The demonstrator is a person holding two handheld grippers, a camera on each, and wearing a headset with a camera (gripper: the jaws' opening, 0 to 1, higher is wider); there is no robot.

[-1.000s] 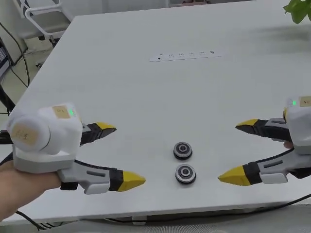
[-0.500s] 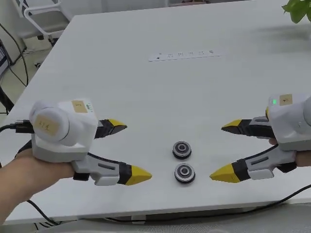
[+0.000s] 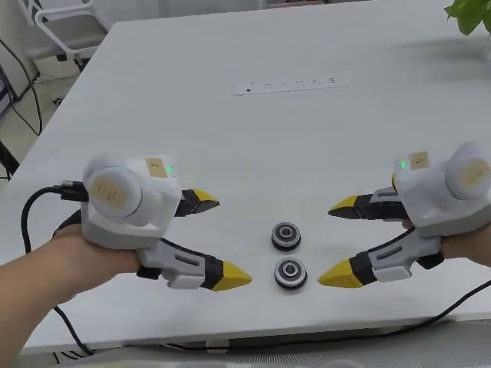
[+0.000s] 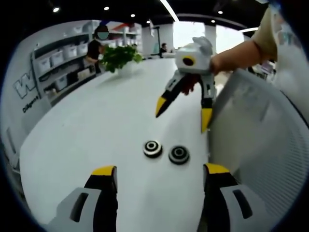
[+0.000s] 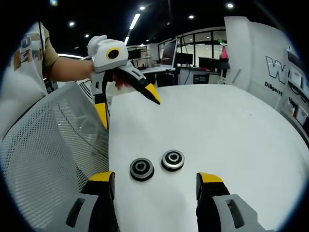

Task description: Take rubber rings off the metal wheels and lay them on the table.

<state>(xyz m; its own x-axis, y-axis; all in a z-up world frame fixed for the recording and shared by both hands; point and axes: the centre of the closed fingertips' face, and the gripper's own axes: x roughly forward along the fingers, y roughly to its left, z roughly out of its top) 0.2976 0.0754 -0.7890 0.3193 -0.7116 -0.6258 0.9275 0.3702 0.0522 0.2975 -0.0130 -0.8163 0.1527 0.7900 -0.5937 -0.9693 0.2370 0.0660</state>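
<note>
Two small metal wheels with black rubber rings lie flat near the table's front edge: a far wheel [image 3: 285, 236] [image 4: 152, 148] [image 5: 173, 159] and a near wheel [image 3: 291, 272] [image 4: 179, 154] [image 5: 142, 169]. My left gripper [image 3: 225, 239] [image 5: 129, 105] is open to their left, with nothing between its yellow-tipped fingers. On the other side my right gripper [image 3: 336, 240] [image 4: 184, 115] is open too, facing the wheels. Neither gripper touches a wheel.
The white table [image 3: 230, 146] has a strip of sockets [image 3: 284, 85] set in its middle. A green plant [image 3: 469, 15] [image 4: 118, 57] stands at the far right corner. A black cable [image 3: 34, 230] trails from the left gripper. A white chair [image 3: 65, 27] stands beyond the far left corner.
Both grippers have moved inward toward the two wheels, the left one rightward and the right one leftward. The wheels have not moved.
</note>
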